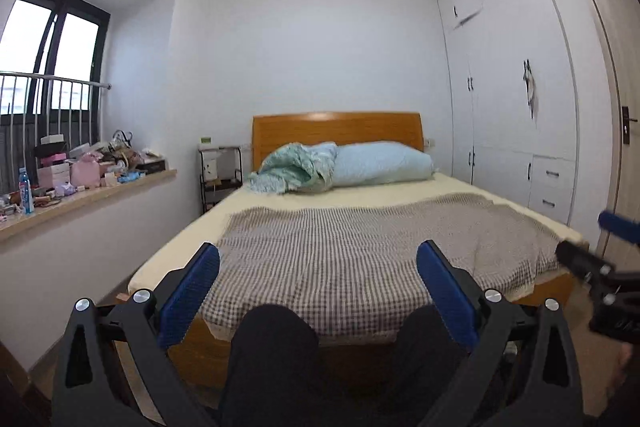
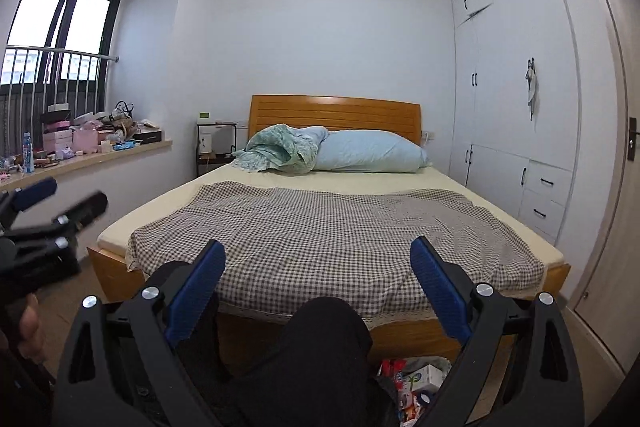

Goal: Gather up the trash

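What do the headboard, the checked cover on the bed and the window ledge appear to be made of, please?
The headboard looks like orange-toned wood with a glossy varnish: slat lines and a light reflection show. The checked cover seems a thin woven fabric, matte, with a lace-like edge. The window ledge has a smooth beige top, possibly stone or laminate; the pictures leave that open.

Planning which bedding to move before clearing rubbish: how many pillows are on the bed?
1 clearly: a light blue pillow at the headboard, right side. The crumpled green bedding beside it may hide another.
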The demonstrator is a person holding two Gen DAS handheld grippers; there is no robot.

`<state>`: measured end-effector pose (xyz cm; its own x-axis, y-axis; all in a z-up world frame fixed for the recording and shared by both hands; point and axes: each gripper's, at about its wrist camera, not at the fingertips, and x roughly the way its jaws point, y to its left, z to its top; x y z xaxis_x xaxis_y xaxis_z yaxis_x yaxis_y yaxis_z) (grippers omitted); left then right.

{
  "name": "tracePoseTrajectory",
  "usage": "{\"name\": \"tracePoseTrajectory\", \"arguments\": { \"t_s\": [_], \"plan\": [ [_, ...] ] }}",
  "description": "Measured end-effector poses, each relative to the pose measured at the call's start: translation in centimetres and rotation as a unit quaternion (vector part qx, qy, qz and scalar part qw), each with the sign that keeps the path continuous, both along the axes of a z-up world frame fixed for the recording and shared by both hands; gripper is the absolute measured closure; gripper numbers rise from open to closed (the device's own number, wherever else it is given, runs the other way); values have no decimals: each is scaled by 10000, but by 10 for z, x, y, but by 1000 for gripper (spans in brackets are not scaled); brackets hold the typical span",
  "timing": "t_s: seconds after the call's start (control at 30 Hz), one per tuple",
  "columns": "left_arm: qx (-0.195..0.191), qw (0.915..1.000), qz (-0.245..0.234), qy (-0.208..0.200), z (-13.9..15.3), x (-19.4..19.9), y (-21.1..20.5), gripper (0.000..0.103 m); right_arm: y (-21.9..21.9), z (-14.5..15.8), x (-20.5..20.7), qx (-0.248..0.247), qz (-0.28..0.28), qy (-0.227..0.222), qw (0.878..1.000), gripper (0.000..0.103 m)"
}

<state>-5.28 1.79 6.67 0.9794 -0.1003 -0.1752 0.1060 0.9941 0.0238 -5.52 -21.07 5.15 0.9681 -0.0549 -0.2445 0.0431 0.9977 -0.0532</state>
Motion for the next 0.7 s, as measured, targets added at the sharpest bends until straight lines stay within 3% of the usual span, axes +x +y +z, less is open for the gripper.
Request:
{"name": "tracePoseTrajectory", "arguments": {
  "t_s": [0.7],
  "plan": [
    [37,9999,-46,-111,0,1,-6,7,4,-5,-5,70,-13,49,10000,13]
  ]
}}
